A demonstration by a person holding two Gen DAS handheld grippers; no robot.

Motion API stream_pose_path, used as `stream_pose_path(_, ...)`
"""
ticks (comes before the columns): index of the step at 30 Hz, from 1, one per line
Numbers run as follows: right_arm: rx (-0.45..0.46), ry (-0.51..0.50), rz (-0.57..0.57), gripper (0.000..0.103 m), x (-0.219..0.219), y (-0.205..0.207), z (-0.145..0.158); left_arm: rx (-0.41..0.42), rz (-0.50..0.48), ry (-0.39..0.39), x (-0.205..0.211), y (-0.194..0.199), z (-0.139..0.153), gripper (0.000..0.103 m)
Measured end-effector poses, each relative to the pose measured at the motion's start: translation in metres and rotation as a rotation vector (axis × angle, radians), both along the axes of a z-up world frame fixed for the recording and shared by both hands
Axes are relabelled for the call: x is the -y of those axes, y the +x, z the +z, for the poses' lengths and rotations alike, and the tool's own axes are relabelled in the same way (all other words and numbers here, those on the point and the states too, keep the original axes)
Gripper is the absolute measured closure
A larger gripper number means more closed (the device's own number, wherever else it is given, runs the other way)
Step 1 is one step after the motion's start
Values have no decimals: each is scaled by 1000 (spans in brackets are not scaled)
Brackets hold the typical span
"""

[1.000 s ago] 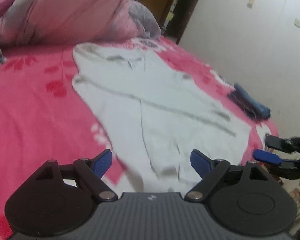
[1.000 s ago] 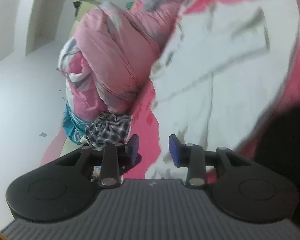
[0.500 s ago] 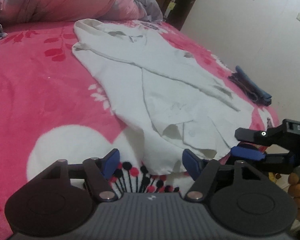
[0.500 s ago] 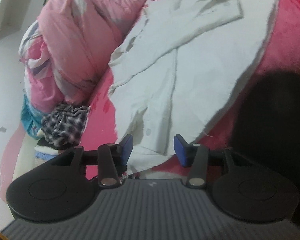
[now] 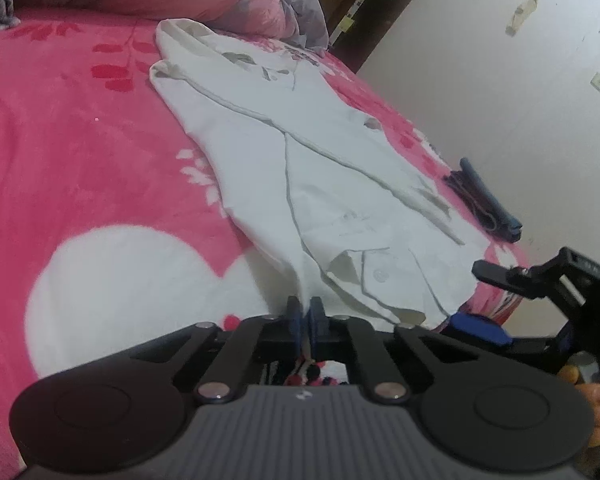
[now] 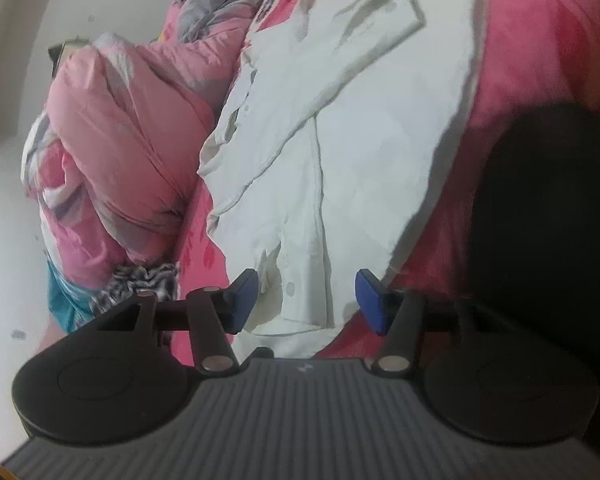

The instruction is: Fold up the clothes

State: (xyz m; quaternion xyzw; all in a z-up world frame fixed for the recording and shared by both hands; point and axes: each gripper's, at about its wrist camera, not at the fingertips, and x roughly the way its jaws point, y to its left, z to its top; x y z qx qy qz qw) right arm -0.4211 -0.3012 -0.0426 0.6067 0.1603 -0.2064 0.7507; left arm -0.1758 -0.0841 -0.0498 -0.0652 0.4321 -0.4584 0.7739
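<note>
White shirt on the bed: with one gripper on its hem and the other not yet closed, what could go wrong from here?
1. The left gripper pinches only a thin bit of the white shirt's hem; it may slip out when lifted.
2. The right gripper is opening around the hem without pressing it; lifting now would drag the shirt lopsided.
3. The folded sleeve could fall open.

A big bed (image 5: 80,168) has a pink blanket with red leaves and a white heart. Pink bedding (image 6: 132,152) is piled at one end. The wall (image 5: 500,92) is white, with a dark doorway (image 5: 364,20) beside it.
</note>
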Motion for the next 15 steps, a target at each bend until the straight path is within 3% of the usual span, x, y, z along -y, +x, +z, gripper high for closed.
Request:
stream_pose_path(9, 48, 148, -6, 42, -14, 3, -22, -51, 33, -107, -10, 0, 10, 100)
stream_pose_path(15, 141, 241, -13, 39, -21, 16, -42, -65, 38, -142, -11, 3, 19, 100)
